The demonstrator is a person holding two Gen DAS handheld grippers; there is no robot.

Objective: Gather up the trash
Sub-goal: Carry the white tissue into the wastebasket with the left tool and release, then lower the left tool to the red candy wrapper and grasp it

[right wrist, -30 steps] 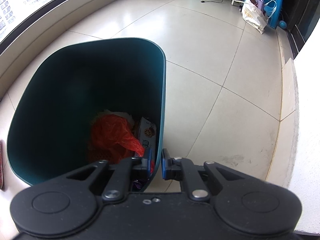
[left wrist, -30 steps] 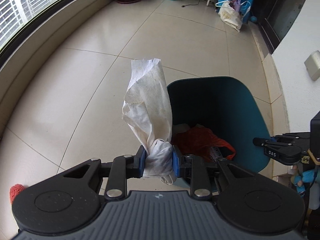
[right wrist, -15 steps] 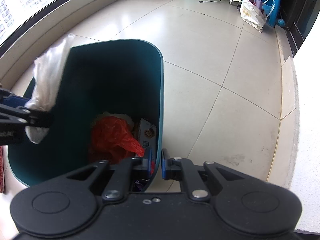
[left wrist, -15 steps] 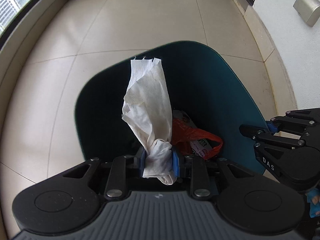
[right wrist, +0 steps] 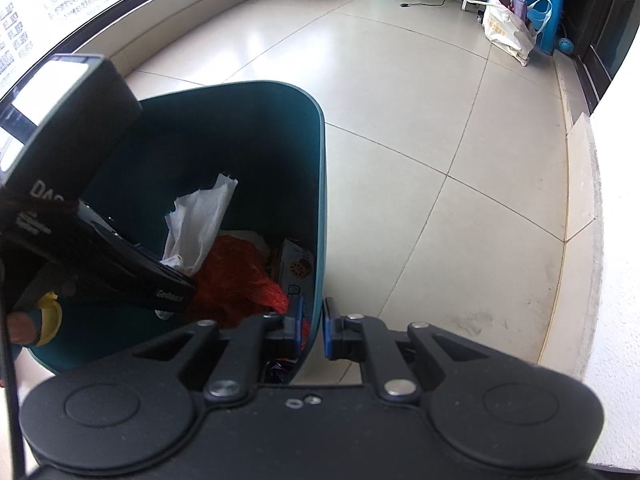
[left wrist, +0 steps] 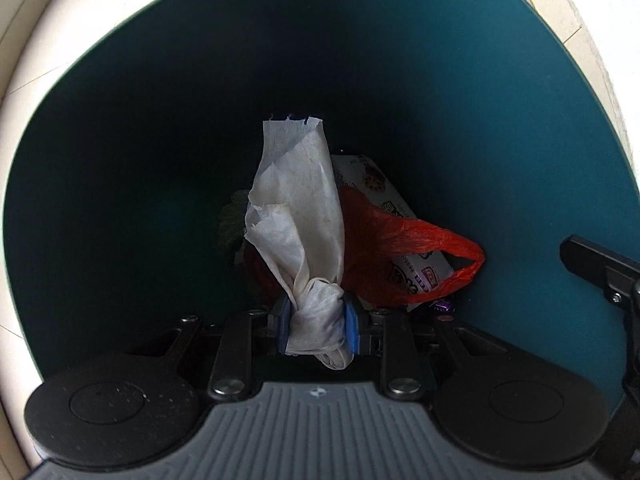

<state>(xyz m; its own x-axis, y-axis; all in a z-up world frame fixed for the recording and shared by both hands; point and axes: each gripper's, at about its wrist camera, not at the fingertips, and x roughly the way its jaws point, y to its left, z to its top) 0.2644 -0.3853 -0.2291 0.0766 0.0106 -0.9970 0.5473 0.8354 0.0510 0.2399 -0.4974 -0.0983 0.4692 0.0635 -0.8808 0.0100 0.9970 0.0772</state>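
one tissue (left wrist: 304, 216), one bin (left wrist: 520, 120), two hand-held grippers

A crumpled white tissue (left wrist: 298, 236), faintly stained, stands upright with its twisted lower end pinched and its torn top edge free, inside the mouth of the dark teal trash bin (left wrist: 500, 92). The bin stands on the tiled floor, holding a red plastic bag (left wrist: 384, 256) and a printed snack wrapper (left wrist: 370, 178).
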